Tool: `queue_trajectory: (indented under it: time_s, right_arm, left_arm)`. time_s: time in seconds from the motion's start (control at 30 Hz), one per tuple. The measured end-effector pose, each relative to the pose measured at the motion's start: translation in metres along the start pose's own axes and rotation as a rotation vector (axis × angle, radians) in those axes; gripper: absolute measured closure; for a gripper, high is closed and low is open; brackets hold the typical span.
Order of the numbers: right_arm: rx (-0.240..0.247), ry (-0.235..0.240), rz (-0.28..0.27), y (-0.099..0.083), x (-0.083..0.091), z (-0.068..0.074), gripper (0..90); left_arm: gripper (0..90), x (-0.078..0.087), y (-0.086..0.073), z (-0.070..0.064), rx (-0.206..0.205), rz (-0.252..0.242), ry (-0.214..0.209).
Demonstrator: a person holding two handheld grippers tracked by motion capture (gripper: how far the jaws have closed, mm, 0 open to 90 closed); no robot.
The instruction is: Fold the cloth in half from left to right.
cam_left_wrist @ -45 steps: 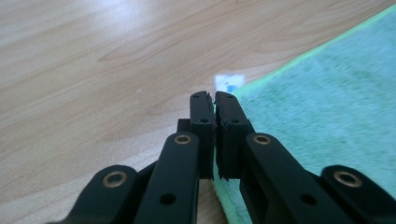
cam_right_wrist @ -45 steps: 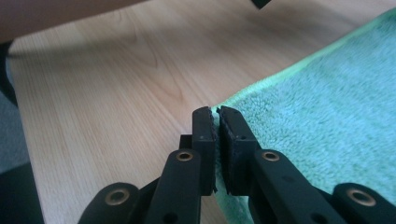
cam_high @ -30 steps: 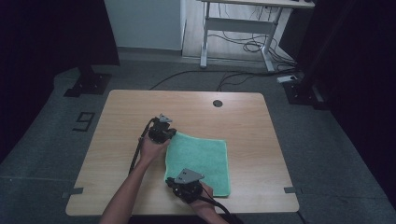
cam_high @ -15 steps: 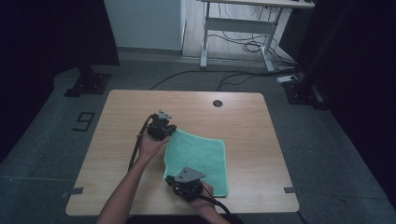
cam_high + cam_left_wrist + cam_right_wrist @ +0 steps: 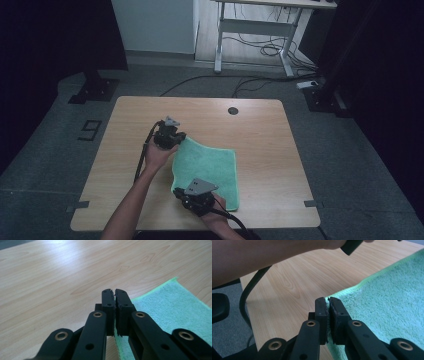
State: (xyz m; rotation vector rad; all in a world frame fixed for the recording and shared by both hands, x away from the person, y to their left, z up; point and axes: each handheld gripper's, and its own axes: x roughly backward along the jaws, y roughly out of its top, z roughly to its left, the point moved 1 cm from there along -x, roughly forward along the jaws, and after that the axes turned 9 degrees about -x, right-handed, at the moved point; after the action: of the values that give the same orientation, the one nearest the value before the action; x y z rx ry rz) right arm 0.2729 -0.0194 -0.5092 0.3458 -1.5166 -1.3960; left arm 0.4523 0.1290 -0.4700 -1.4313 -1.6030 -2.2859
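Nearest to me, my right tongs (image 5: pixel 192 198) are clenched on the near left corner of the green towel (image 5: pixel 210 167) — in the right gripper view the jaws meet on the pale hem with the pile spreading away to their right, so I judge the cloth is pinched, though the sliver between the pads is too thin to see clearly. I hold it there because a corner is the one place a flat cloth gives a firm bite. Farther off, my left tongs (image 5: pixel 176 141) are clenched at the far left corner of the same towel; in the left gripper view (image 5: pixel 114 305) the jaws stand pressed together with the green edge running under them and out to the right, bare table (image 5: pixel 55 277) to their left. The two grips sit along one side of the towel, so that edge can rise level — my guess is a fold across to the opposite side. The towel otherwise lies flat, spread away to the right of both tongs.
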Motion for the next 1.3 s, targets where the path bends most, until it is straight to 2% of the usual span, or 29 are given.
queue_trajectory:
  time_s: [0.13, 0.3, 0.5, 0.6, 0.67, 0.87, 1.13, 1.3]
  right_arm:
    - [0.004, 0.005, -0.006, 0.004, -0.005, 0.002, 85.1]
    - [0.033, 0.01, -0.015, 0.014, -0.005, 0.008, 85.0]
    - [0.0, 0.008, 0.005, 0.004, -0.006, 0.002, 85.1]
    - [0.0, 0.001, 0.016, 0.002, -0.007, 0.0, 85.3]
    - [0.013, -0.002, 0.018, 0.006, -0.008, 0.0, 85.4]
    - [0.015, 0.021, -0.025, 0.024, -0.005, 0.008, 85.6]
    - [-0.024, 0.029, 0.008, 0.007, -0.007, 0.002, 85.6]
    - [-0.018, 0.038, 0.006, 0.008, -0.01, 0.004, 85.6]
  left_arm:
    - [86.7, 0.005, 0.001, 0.007, 0.014, -0.006, 0.007]
    - [86.6, 0.011, 0.004, 0.01, 0.016, -0.013, 0.012]
    - [86.6, 0.01, -0.002, 0.01, 0.021, 0.002, 0.01]
    - [86.6, 0.011, -0.002, 0.011, 0.019, 0.004, 0.012]
    - [86.6, 0.014, 0.001, 0.013, 0.02, -0.002, 0.016]
    - [86.6, 0.024, 0.006, 0.016, 0.026, -0.011, 0.031]
    - [86.6, 0.016, -0.001, 0.015, 0.033, 0.011, 0.028]
    - [86.6, 0.017, 0.002, 0.017, 0.031, 0.007, 0.035]
